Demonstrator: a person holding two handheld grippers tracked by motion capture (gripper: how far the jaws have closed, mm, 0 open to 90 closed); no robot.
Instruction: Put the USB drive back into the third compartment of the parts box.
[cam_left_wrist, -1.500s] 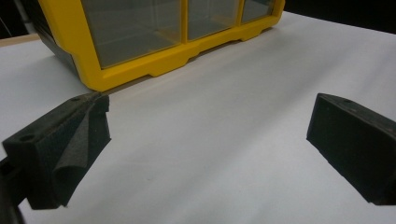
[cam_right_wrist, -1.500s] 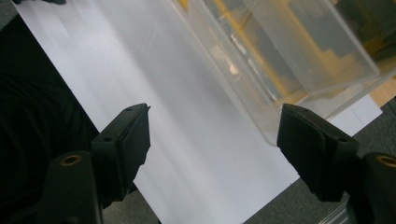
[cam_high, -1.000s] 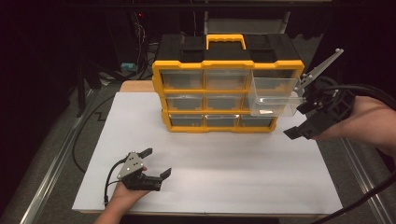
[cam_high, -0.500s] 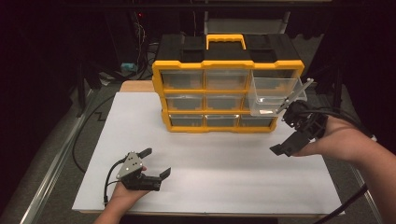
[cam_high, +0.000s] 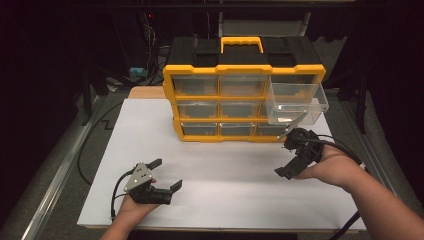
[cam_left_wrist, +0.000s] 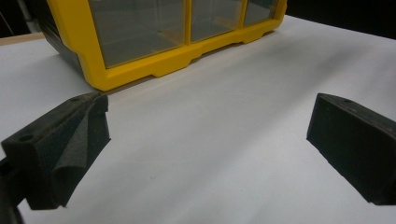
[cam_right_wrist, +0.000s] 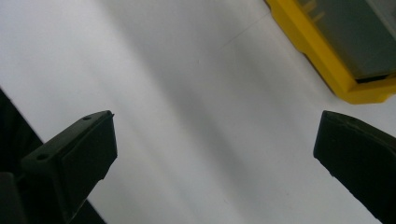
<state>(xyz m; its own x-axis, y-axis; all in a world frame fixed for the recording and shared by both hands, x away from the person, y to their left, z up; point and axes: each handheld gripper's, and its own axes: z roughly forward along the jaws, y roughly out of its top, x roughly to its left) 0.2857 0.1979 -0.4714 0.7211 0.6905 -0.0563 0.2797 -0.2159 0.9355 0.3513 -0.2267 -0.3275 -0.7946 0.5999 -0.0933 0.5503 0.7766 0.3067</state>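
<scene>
right hand-held gripper open, empty, near pulled-out clear drawer; left hand-held gripper open too

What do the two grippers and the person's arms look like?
Both the left gripper and the right gripper are black, with two wedge-shaped jaws and a trailing black cable. The left one carries a grey three-cornered plate. Both forearms are bare, with no sleeves.

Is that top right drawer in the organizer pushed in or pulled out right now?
Pulled out. The clear drawer juts forward from the yellow organizer, its front well ahead of the other drawers, which sit flush. It looks empty.
</scene>
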